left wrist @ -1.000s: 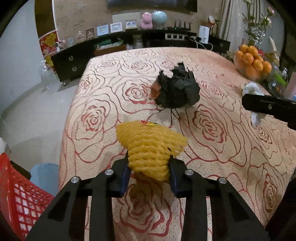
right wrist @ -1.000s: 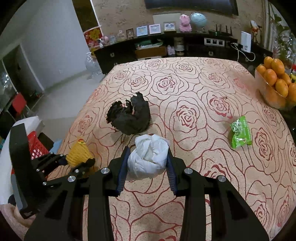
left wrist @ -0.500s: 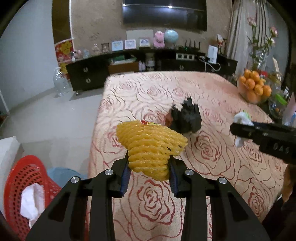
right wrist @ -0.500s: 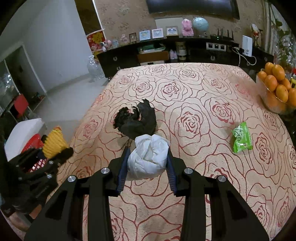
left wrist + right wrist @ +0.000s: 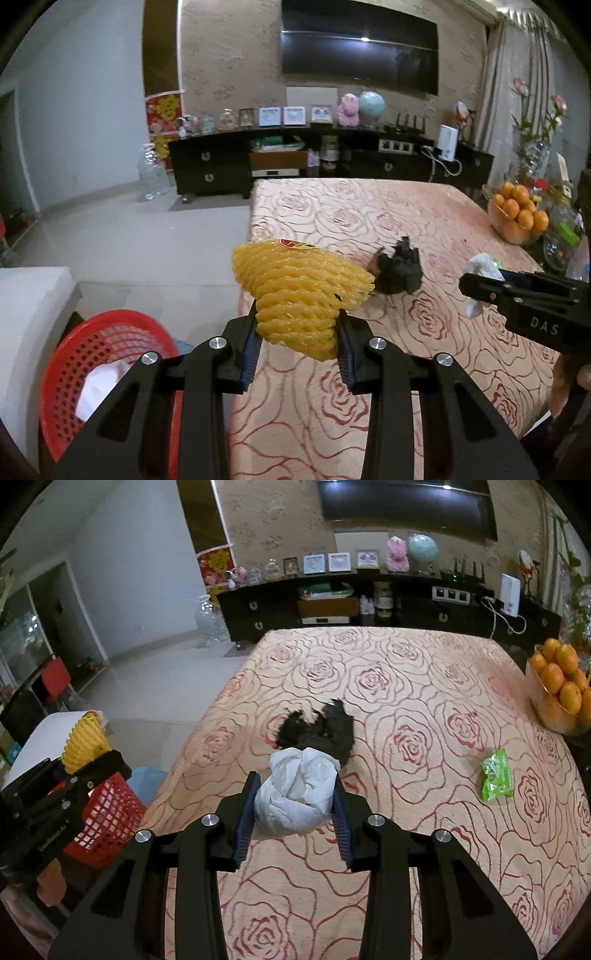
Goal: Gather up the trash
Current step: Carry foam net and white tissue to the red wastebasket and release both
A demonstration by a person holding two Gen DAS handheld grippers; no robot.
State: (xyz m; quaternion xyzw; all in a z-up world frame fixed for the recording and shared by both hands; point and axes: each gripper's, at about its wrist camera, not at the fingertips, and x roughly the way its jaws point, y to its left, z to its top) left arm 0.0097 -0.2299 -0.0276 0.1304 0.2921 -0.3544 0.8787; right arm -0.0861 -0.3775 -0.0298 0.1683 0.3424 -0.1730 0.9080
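Observation:
My left gripper (image 5: 295, 334) is shut on a yellow foam fruit net (image 5: 295, 288), held above the table's left edge. Below and to the left stands a red mesh basket (image 5: 74, 354) with white paper inside. My right gripper (image 5: 293, 801) is shut on a crumpled white tissue wad (image 5: 295, 794) over the rose-patterned tablecloth (image 5: 406, 709). A black crumpled bag (image 5: 317, 729) lies on the cloth just beyond the tissue. A green wrapper (image 5: 496, 775) lies to the right. In the right wrist view the left gripper (image 5: 86, 753) with the yellow net hovers above the red basket (image 5: 107, 812).
A glass bowl of oranges (image 5: 561, 690) sits at the table's right edge. A black sideboard (image 5: 332, 162) with frames and ornaments runs along the far wall. Left of the table there is tiled floor (image 5: 129, 236), a white seat (image 5: 29, 306) and a clear bottle (image 5: 151, 173).
The left gripper has risen and swung left off the table with the yellow net, bringing the red basket into view. The right gripper lifted slightly with the tissue.

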